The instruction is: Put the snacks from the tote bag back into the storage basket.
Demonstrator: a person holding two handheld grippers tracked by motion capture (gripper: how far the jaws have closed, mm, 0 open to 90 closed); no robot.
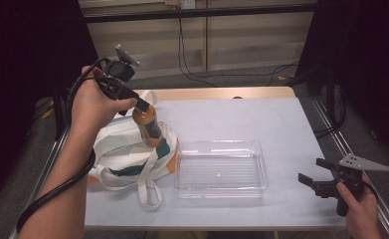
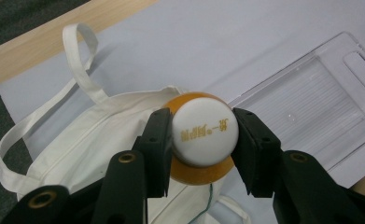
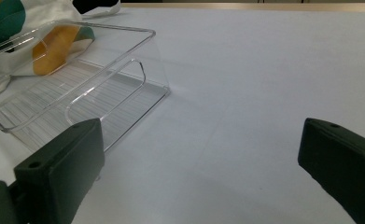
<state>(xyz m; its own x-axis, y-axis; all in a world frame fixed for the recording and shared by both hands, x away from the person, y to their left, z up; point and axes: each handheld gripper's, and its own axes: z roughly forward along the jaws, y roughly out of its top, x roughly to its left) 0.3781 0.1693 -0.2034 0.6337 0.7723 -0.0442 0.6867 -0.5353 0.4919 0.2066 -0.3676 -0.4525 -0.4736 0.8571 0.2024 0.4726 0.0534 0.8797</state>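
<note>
The rectangular table with a pale grey-blue top and light wood edge carries all items. At its left end lies a crumpled cream cloth tote bag with green and orange print and long cream straps; in the left gripper view one strap loops out over the table toward the wooden edge. Just right of the bag, near the front middle of the table, stands a clear rectangular plastic tray with a ribbed floor; it holds nothing.

The left gripper, held raised in the person's left hand, points down and to the right over the bag. Its jaws are clamped on the white round cap of an orange plastic bottle. The bottle hangs tilted from the jaws, its lower end at the mouth of the bag; whether it touches the cloth cannot be told.

The right gripper sits at the table's front right corner in the person's right hand, well apart from the tray. Its jaws stand wide apart with nothing between them.
</note>
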